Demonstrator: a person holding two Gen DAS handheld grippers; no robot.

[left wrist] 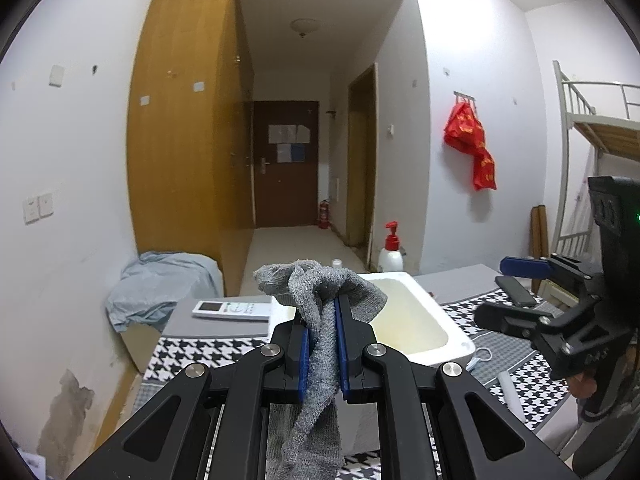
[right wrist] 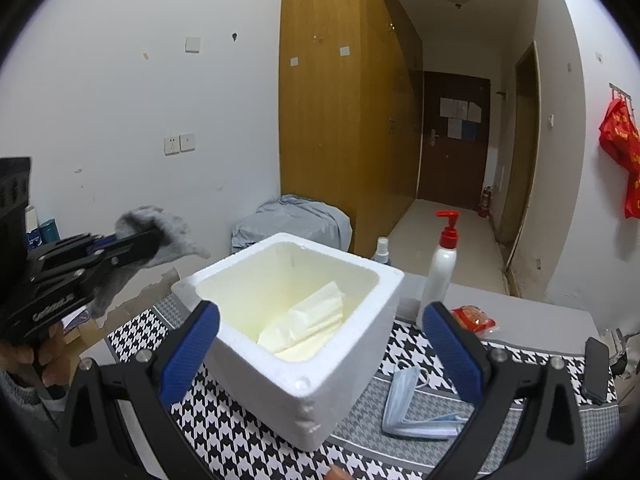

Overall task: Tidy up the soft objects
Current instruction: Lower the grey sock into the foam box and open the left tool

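Note:
My left gripper (left wrist: 322,316) is shut on a grey knitted sock (left wrist: 320,344), which hangs down between the blue pads and bunches above the tips. It is held in the air near the white foam box (left wrist: 424,316). In the right wrist view the left gripper (right wrist: 132,242) with the sock (right wrist: 160,228) is left of and above the box (right wrist: 340,360). A pale tissue pack (right wrist: 308,320) lies inside the box. My right gripper (right wrist: 320,340) is open and empty, its fingers on either side of the box; it also shows in the left wrist view (left wrist: 516,280).
A houndstooth cloth (right wrist: 224,420) covers the table. On it are folded blue face masks (right wrist: 412,404), a red snack packet (right wrist: 474,318), a pump bottle (right wrist: 440,268), a small spray bottle (right wrist: 381,250), a dark phone (right wrist: 596,368) and a white remote (left wrist: 232,309).

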